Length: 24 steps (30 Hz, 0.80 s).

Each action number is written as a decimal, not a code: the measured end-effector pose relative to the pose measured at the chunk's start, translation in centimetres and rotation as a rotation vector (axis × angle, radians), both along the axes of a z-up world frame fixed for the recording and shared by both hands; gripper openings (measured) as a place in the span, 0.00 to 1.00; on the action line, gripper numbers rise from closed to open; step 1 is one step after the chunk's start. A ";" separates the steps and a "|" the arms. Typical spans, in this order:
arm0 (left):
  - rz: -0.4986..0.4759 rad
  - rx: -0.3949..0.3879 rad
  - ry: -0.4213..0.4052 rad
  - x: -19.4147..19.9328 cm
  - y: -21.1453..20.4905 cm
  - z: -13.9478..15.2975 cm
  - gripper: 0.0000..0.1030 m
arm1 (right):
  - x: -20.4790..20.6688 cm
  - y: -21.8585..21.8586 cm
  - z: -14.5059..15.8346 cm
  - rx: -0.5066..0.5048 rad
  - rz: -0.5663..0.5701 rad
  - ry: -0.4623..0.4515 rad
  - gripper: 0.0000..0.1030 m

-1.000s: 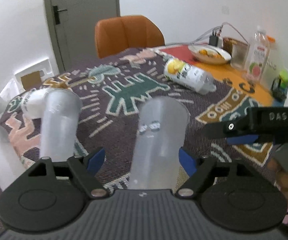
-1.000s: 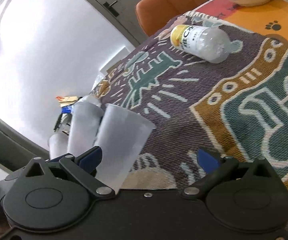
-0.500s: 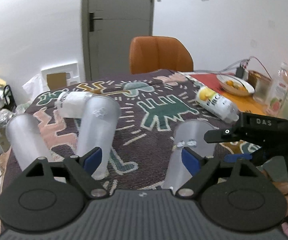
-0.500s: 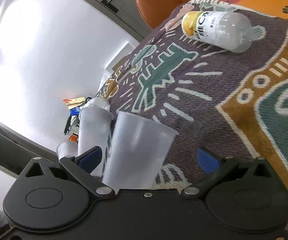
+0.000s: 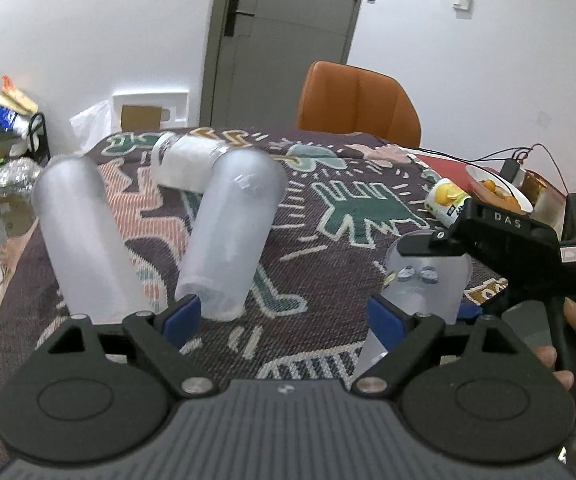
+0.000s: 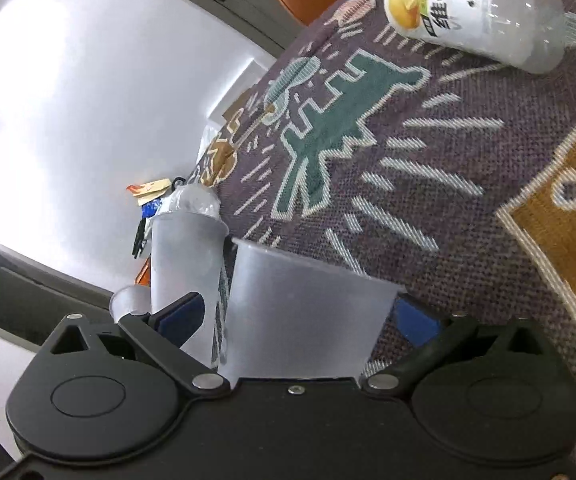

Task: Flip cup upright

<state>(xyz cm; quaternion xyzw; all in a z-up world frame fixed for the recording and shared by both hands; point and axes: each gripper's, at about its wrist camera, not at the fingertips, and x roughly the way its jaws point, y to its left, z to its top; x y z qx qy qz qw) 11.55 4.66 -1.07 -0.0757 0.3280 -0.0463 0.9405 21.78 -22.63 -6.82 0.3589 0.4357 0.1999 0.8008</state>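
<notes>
Three frosted plastic cups stand upside down on the patterned tablecloth (image 5: 307, 216). In the left wrist view one cup (image 5: 84, 240) is at far left, a second (image 5: 232, 232) in the middle, and the third (image 5: 423, 284) at right. My right gripper (image 6: 299, 318) is open with its jaws on either side of the third cup (image 6: 303, 316), touching neither side that I can see; it shows from outside in the left wrist view (image 5: 499, 236). My left gripper (image 5: 284, 316) is open and empty, between the middle and right cups.
A white roll (image 5: 186, 162) lies behind the middle cup. A clear bottle with a yellow label (image 6: 475, 16) lies on its side further back. A bowl of fruit (image 5: 499, 192), cables and an orange chair (image 5: 359, 104) are at the far side.
My left gripper has swung left and drawn back, so the third cup has left its jaws. My right gripper has come in around that cup, which now fills the space between its fingers.
</notes>
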 end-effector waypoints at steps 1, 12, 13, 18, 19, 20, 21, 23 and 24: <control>0.006 -0.007 0.000 -0.1 0.2 0.0 0.86 | 0.1 -0.1 -0.1 0.008 -0.004 0.001 1.00; 0.040 -0.050 0.019 -1.2 1.1 -0.7 0.86 | -0.8 -2.8 -1.3 0.114 -0.051 -0.015 0.72; 0.042 -0.052 0.017 -1.3 1.1 -0.7 0.86 | -1.0 -3.0 -1.3 0.119 -0.053 -0.025 0.72; 0.049 -0.056 0.009 -2.0 1.1 -0.5 0.86 | -2.5 -4.5 -1.4 0.149 -0.062 -0.059 0.71; 0.049 -0.056 0.005 -2.1 1.1 -0.5 0.86 | -2.8 -4.7 -1.3 0.150 -0.061 -0.070 0.71; 0.050 -0.057 0.003 -2.2 1.0 -0.4 0.86 | -3.1 -4.9 -1.1 0.147 -0.058 -0.084 0.71; 0.051 -0.057 0.002 -2.4 1.0 -0.4 0.86 | -3.4 -5.0 -0.8 0.144 -0.051 -0.101 0.71; 0.051 -0.060 -0.002 -2.6 0.9 -0.3 0.86 | -4.0 -5.1 -0.1 0.128 -0.038 -0.145 0.71; 0.051 -0.061 -0.004 -2.7 0.9 -0.2 0.86 | -4.4 -5.1 0.3 0.112 -0.032 -0.176 0.71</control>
